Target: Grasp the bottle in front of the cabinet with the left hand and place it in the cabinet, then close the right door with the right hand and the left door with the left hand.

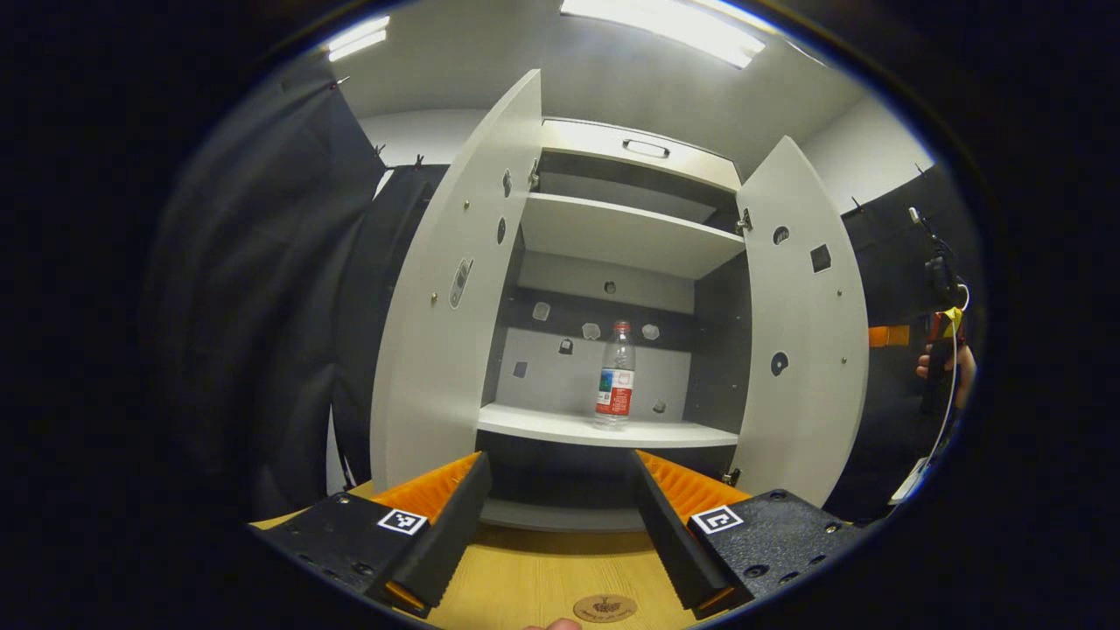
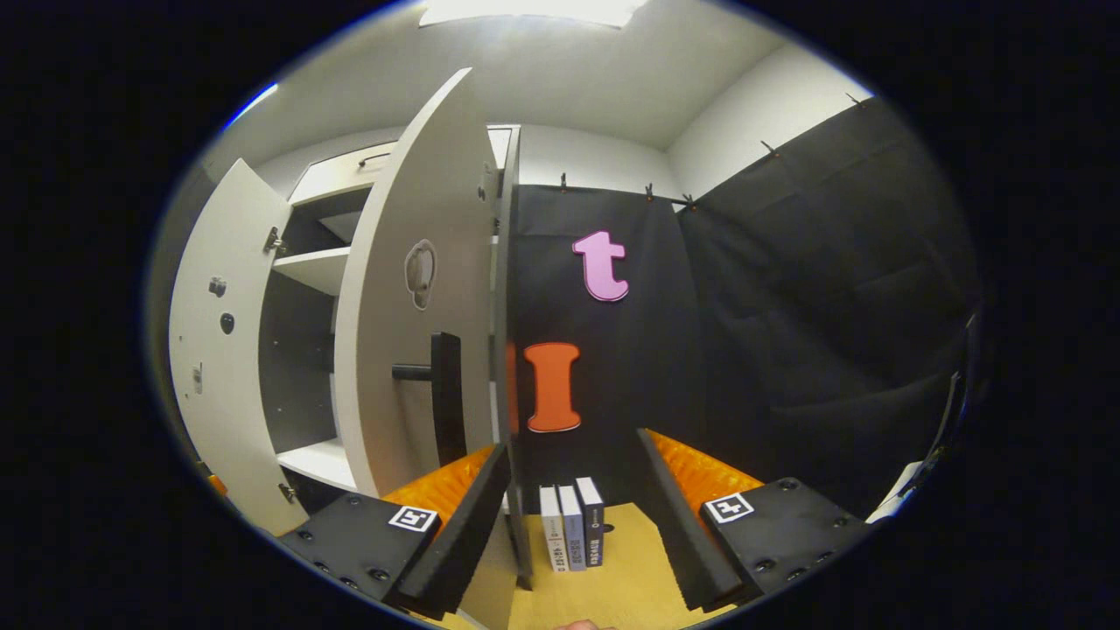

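A clear water bottle (image 1: 616,374) with a red label stands upright on the cabinet's middle shelf (image 1: 560,427). Both pale cabinet doors hang open: the left door (image 1: 446,289) and the right door (image 1: 801,332). My left gripper (image 1: 560,457) is open and empty, low in front of the cabinet and well short of the bottle. In the right gripper view, my right gripper (image 2: 570,446) is open beside the right door (image 2: 411,289). The door's free edge (image 2: 507,350) runs down just inside the gripper's left finger. The door's dark handle (image 2: 442,394) is above that finger.
The cabinet stands on a wooden tabletop (image 1: 542,577). Three upright books (image 2: 573,525) stand on the table right of the cabinet. A hand holding the other gripper (image 1: 943,350) shows at the far right of the left gripper view. An upper shelf (image 1: 626,232) is bare.
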Demonstrator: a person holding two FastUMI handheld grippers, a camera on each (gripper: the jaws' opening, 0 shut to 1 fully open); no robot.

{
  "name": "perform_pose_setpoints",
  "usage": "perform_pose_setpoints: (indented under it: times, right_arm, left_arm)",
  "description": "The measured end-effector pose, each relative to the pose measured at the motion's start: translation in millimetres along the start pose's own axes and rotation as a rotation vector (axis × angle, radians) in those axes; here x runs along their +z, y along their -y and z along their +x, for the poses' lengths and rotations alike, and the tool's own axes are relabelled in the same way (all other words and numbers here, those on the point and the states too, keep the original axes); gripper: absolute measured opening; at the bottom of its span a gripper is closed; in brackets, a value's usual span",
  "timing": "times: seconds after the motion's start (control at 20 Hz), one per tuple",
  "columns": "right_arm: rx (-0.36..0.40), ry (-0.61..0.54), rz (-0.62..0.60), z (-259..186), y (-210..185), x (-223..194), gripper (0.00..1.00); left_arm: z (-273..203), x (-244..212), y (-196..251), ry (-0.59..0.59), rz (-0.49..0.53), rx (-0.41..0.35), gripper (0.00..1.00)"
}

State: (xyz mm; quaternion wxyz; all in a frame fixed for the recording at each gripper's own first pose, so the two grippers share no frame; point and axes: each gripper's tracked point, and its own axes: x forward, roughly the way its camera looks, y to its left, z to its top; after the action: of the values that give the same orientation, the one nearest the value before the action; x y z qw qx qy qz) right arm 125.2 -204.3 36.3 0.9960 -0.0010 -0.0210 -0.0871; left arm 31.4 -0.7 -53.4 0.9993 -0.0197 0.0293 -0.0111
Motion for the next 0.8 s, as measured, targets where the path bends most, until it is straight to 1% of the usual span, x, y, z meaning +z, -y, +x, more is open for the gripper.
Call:
perform_pose_setpoints:
  times: [0.1,0.25,0.5,0.65,0.8]
  right_arm:
    - [0.042,0.001,-0.013,0.4,-24.6,0.3,0.95]
    - [0.089,0.007,-0.033,3.5,-59.6,-0.4,0.95]
    - [0.158,0.007,0.0,14.5,-101.9,-7.8,0.95]
    - [0.229,-0.022,0.044,19.5,-132.4,-15.9,0.97]
    - [0.252,-0.046,0.051,28.0,-143.3,-24.9,0.97]
  left_arm:
    - [0.8,1.3,2.8,0.005,-0.003,-0.008,0.94]
    - [-0.4,1.9,-1.9,0.0,0.006,0.002,0.94]
    - [-9.4,7.6,-23.8,0.014,0.015,0.06,0.94]
    - [-14.3,10.9,-36.2,0.022,0.021,0.09,0.94]
    - [-18.3,12.3,-47.0,0.027,0.032,0.118,0.94]
